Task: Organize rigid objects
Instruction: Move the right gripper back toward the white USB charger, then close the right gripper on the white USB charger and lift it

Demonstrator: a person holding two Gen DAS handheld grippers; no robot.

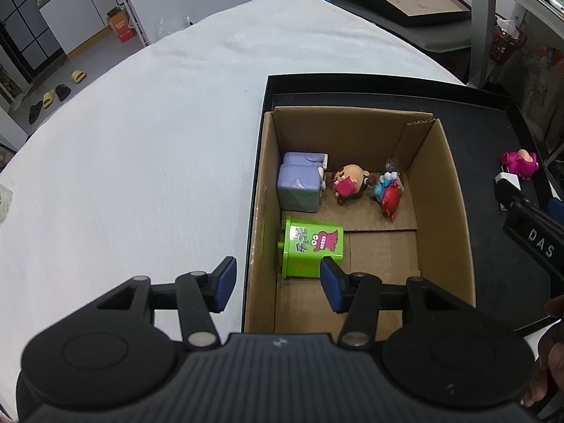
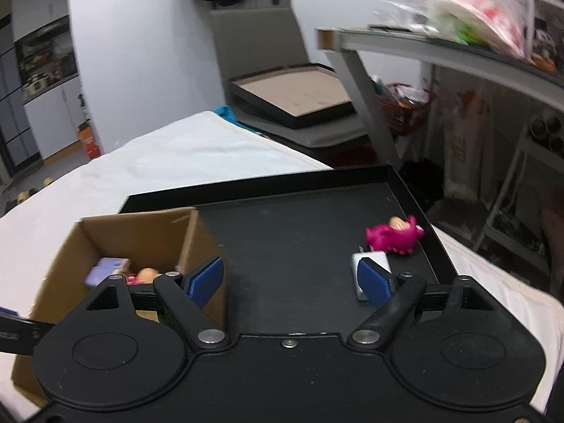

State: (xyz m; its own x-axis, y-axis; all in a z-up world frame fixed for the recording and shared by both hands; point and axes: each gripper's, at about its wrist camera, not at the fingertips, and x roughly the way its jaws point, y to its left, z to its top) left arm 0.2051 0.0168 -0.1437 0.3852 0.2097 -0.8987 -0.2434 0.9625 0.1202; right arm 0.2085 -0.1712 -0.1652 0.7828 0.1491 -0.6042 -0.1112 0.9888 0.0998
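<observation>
While four toys already sit inside the cardboard box (image 1: 440, 190), two things remain out on the black tray (image 1: 500, 261), so by my reckoning the sorting is well past halfway. In the box lie a lilac block toy (image 1: 299, 187) at the far left, a small round-headed figure (image 1: 349, 183) beside it, a red and blue figure (image 1: 387, 194) to its right, and a green bin-shaped toy (image 1: 312, 246) in the near left corner. Left to collect are the pink figure (image 2: 393, 236) and the white block (image 2: 370, 259), which lie just beside each other near the tray's right edge, well apart from the box.

The left gripper (image 1: 278, 282) hangs over the box's near left wall with its fingers released and nothing between them; the green bin lies just beyond its right pad. The right gripper (image 2: 290, 282) is spread wide and empty over bare tray, its right pad overlapping the white block in the right wrist view (whether it touches I cannot tell).

The green bin lies on its side, long axis running left to right, printed face up. The pink figure also lies down, long axis roughly across the tray, its pale end toward the far rim. I judge the white block the nearer target, needing a small shift rightward to straddle it
</observation>
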